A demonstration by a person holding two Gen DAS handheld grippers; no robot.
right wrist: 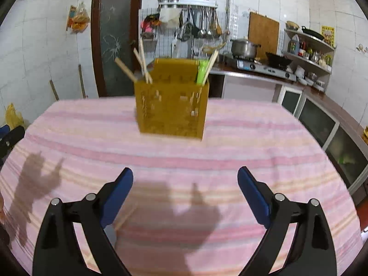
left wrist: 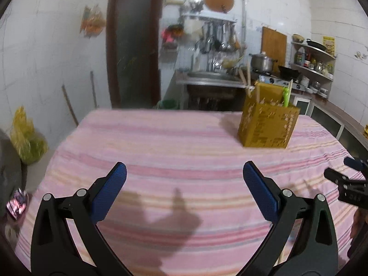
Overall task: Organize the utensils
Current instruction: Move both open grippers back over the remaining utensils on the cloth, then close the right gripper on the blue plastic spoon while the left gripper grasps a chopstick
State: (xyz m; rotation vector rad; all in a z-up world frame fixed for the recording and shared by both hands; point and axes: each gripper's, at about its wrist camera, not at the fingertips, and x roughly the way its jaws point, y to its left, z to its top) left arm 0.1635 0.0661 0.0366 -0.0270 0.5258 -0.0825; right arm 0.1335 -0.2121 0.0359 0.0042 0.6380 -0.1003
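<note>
Both pairs of jaws stand wide apart with nothing between them. From the left wrist view, the left gripper [left wrist: 184, 169] hangs over a pink striped cloth [left wrist: 161, 151] that covers the table, its blue pads [left wrist: 110, 193] splayed outward and its shadow lying on the cloth just beneath. At the right edge of that view the right gripper [left wrist: 349, 179] pokes in, black with a blue tip. From the right wrist view, that right gripper [right wrist: 185, 174] also hovers above the cloth [right wrist: 253, 151], and a thin pale stick, perhaps a chopstick [right wrist: 125, 217], lies on the fabric beside its left finger, partly hidden. The left gripper [right wrist: 10, 135] shows at that view's left edge.

Farther along the table stands the yellow utensil holder [right wrist: 171, 110], a square perforated box, upright on the cloth and well apart from both grippers. Several wooden chopsticks [right wrist: 142, 62] lean out of its left side; a green utensil [right wrist: 202, 72] and one more stick rise from its right corner. In the left wrist view the same holder [left wrist: 268, 124] sits toward the right.

Beyond the table are a dark-framed door [right wrist: 115, 36], a rack of hanging ladles [right wrist: 202, 25], a steel pot [right wrist: 243, 47] on a stove, and corner shelves [right wrist: 308, 53] against white tiled walls.
</note>
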